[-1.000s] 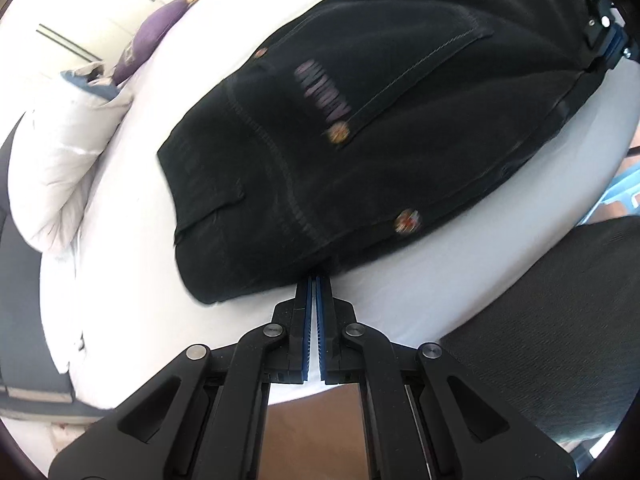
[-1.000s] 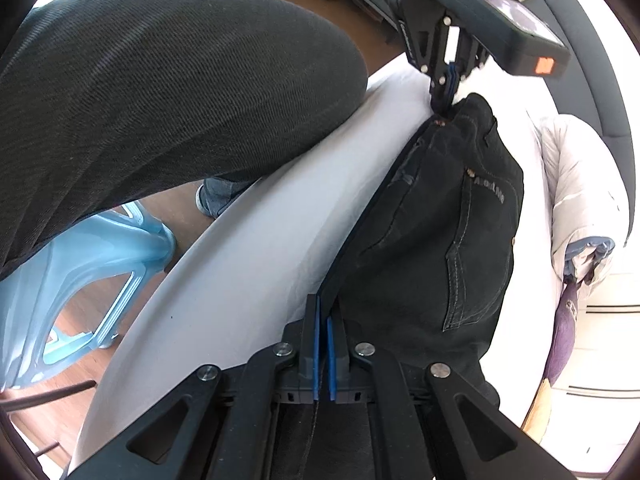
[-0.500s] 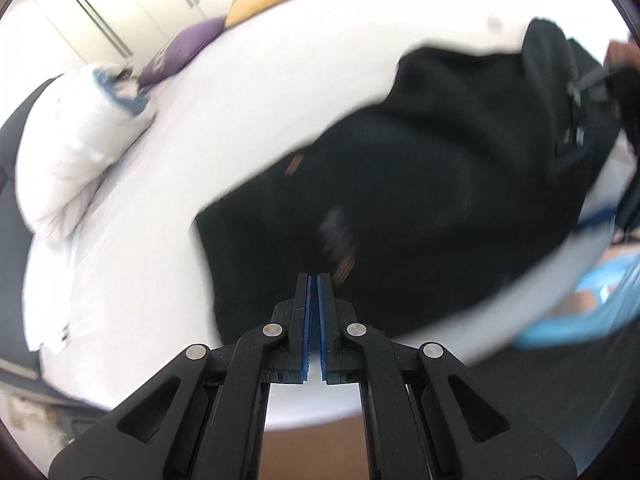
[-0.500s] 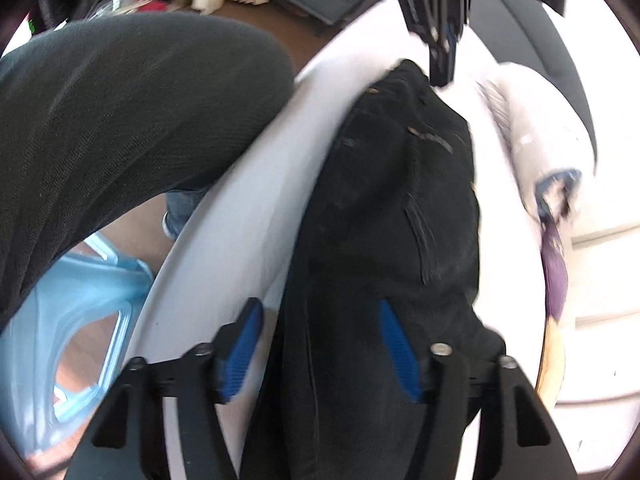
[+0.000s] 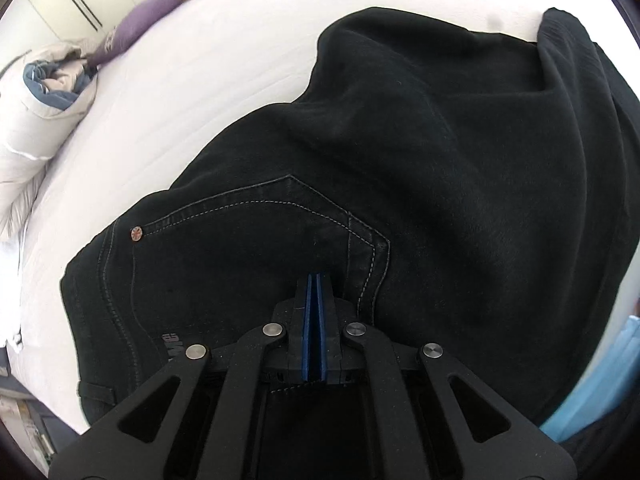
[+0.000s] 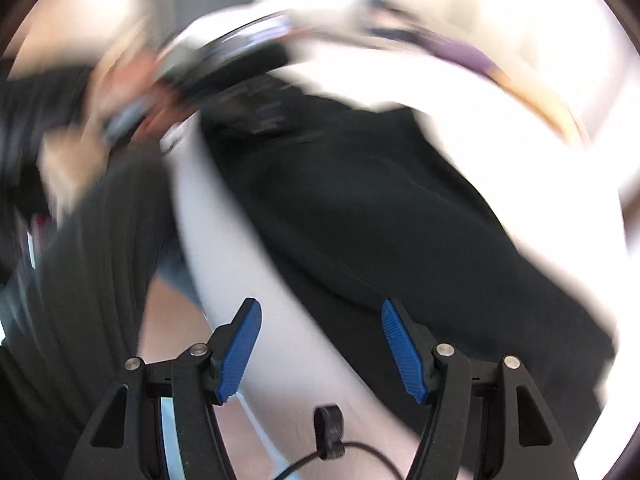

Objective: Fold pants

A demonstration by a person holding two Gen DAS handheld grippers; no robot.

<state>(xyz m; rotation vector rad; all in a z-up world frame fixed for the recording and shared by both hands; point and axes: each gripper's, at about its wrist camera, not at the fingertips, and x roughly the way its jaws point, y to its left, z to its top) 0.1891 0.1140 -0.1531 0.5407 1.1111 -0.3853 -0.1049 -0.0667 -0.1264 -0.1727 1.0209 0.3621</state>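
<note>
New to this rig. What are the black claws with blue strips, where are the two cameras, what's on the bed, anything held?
No robot: a person carries a two-finger gripper in each hand, each with a fisheye camera looking along its fingers. The left wrist view shows the left gripper, its blue pads pressed together over black pants; whether cloth is pinched between them cannot be seen. The pants lie on a white bed, back pocket up. A rolled duvet and a purple pillow lie beyond. The right wrist view is blurred; the right gripper is open and holds nothing.
</note>
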